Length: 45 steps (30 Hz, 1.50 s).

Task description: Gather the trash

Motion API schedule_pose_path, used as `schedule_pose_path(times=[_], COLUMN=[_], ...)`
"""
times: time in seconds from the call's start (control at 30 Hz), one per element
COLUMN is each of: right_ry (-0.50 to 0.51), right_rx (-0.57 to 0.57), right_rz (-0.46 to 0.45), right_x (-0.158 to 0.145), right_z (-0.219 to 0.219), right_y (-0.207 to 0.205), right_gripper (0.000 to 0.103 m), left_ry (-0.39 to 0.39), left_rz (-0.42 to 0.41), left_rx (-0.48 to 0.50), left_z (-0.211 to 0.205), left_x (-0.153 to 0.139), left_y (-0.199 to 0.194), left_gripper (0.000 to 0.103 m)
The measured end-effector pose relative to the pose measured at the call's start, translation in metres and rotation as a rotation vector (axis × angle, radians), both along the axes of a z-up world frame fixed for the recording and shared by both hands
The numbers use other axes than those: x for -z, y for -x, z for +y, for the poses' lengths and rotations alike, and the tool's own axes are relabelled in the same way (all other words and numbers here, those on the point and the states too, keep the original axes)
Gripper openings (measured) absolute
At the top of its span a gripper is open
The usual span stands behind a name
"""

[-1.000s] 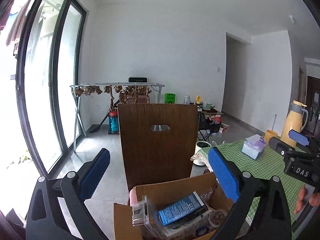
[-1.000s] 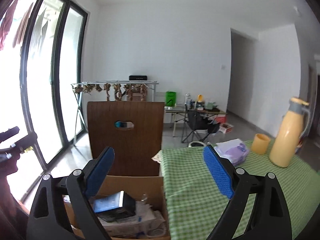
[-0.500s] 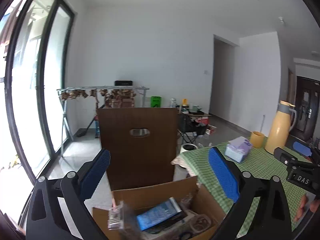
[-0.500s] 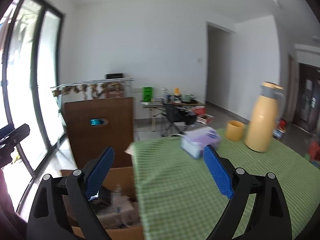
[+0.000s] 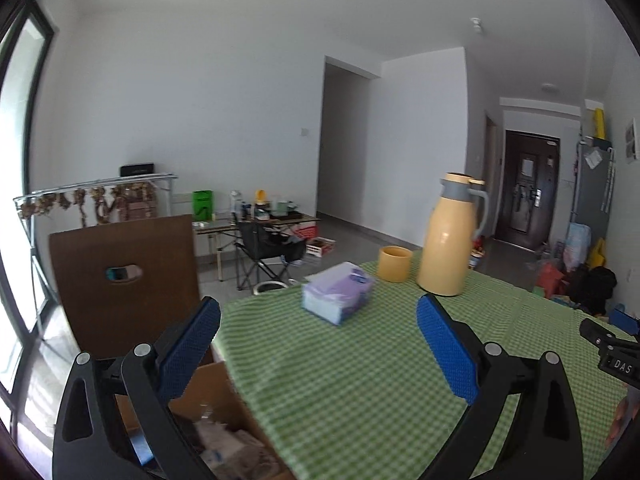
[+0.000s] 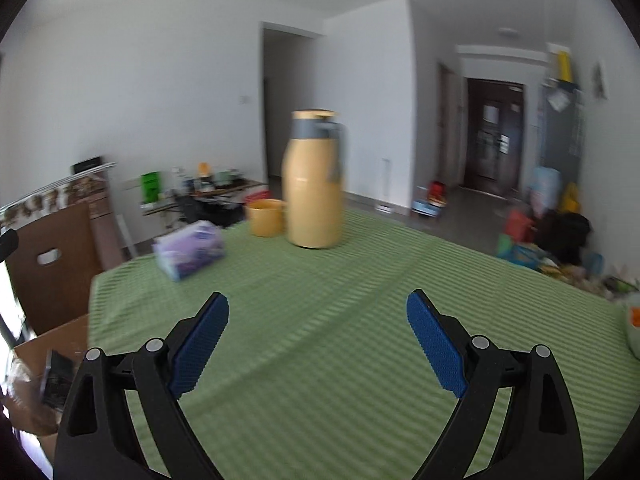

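Note:
A cardboard box [image 5: 218, 408] with packaging trash inside stands on the floor at the table's left edge; it also shows at the lower left of the right wrist view [image 6: 48, 344]. My left gripper [image 5: 318, 350] is open and empty, held above the table's left edge and the box. My right gripper [image 6: 318, 340] is open and empty over the green checked tablecloth [image 6: 340, 300]. Part of the right gripper shows at the right edge of the left wrist view [image 5: 612, 350].
On the table stand a purple tissue pack [image 5: 338, 292], a yellow cup [image 5: 395, 263] and a tall yellow thermos jug [image 5: 450, 240]. A brown chair back [image 5: 124, 280] stands beside the box. Clutter lies on the floor at far right [image 6: 560, 236].
Both grippers have swung right, away from the box and toward the table. The box has slid to the lower left of both views; the jug and tissue pack are now central.

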State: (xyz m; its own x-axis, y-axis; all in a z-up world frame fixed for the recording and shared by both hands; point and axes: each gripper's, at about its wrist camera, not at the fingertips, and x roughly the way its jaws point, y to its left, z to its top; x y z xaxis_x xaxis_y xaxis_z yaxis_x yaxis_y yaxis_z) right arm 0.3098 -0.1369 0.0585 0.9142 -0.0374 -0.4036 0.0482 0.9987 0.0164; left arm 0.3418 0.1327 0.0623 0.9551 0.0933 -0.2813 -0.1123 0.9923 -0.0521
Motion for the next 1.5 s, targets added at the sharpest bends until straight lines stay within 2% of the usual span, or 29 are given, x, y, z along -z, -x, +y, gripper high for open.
schedule_pose_path(times=[0.17,0.37,0.63,0.83,1.1,1.3,1.5], right_ry=[0.001,0.002,0.018,0.015,0.101,0.116,0.116], right_rx=[0.082,0.146,0.178,0.18,0.156,0.08,0.035], right_rz=[0.034,0.048,0.047,0.037,0.017,0.02,-0.007], right_x=[0.011,0.017,0.018,0.015,0.005,0.005,0.002], right_z=[-0.061,-0.103,-0.126,-0.127,-0.101,-0.071,-0.05], right_y=[0.009,0.01,0.016,0.031,0.068,0.116,0.174], right_gripper=[0.087,0.087,0.087,0.087,0.087,0.087,0.087], left_ry=[-0.03,-0.041,-0.04,-0.039,-0.027,-0.065,-0.061], left_rz=[0.016,0.018,0.017,0.012,0.018,0.007,-0.005], left_rx=[0.075,0.116,0.138,0.148,0.138,0.097,0.082], left_z=[-0.051,-0.094,-0.129,-0.14,-0.137,-0.132,-0.123], left_x=[0.01,0.018,0.02,0.016,0.014,0.01,0.007], left_y=[-0.027,-0.042,-0.044,-0.027,0.027,0.099,0.176], left_gripper=[0.096,0.096,0.096,0.096,0.096,0.096,0.096])
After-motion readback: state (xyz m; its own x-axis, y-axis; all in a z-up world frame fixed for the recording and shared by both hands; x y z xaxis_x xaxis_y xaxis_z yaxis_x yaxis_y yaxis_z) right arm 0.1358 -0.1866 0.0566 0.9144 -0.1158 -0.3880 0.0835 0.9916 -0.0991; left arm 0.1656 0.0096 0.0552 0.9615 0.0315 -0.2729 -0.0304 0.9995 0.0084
